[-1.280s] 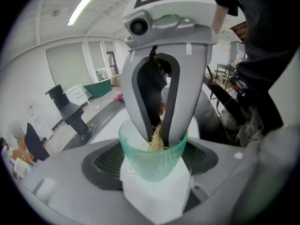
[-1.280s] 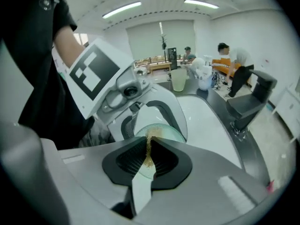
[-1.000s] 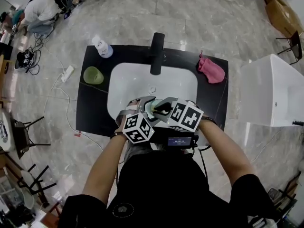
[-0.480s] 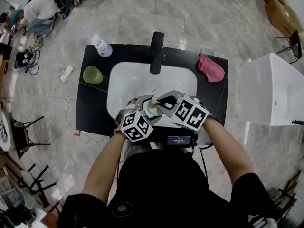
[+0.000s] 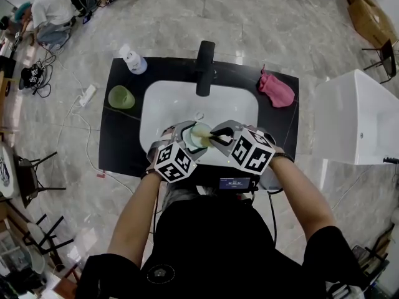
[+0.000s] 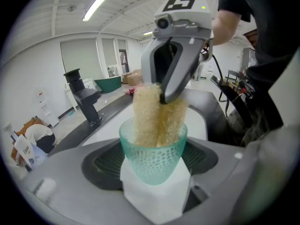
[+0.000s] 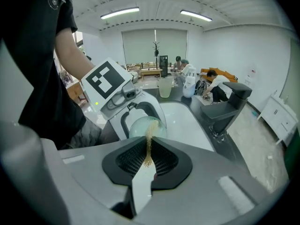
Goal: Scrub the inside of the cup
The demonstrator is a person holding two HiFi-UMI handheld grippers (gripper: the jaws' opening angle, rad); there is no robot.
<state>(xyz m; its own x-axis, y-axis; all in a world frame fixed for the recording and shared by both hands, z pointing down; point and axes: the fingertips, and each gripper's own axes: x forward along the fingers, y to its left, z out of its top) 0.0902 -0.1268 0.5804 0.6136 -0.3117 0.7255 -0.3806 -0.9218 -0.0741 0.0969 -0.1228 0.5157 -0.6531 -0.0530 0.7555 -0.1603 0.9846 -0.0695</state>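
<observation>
Since a second ago both grippers have moved away from the person's body and further over the basin, carrying the cup with them. The translucent green cup [image 5: 198, 136] [image 6: 153, 149] [image 7: 146, 127] now hangs over the near half of the white basin [image 5: 163, 101], clear of its floor, gripped by its base end with its mouth turned towards the right gripper. The left gripper [image 5: 189, 141] [image 6: 153, 161] has its jaws spread wide and pressed against the cup's two sides. A yellow sponge [image 6: 157, 116] [image 7: 148, 146] reaches down into the cup past the rim; the right gripper [image 5: 217, 136] [image 7: 149, 156] pinches it with jaws almost together, only the thin sponge between them. Both forearms reach forward with elbows out, and the wrists meet above the near edge of the black countertop [image 5: 121, 145]. The dark faucet [image 5: 205, 67] stands at the far edge, behind the basin. A pink cloth [image 5: 276, 91] lies near the far right corner, a pale green cup [image 5: 121, 98] towards the left edge, and a white bottle [image 5: 133, 60] at the far left corner.
</observation>
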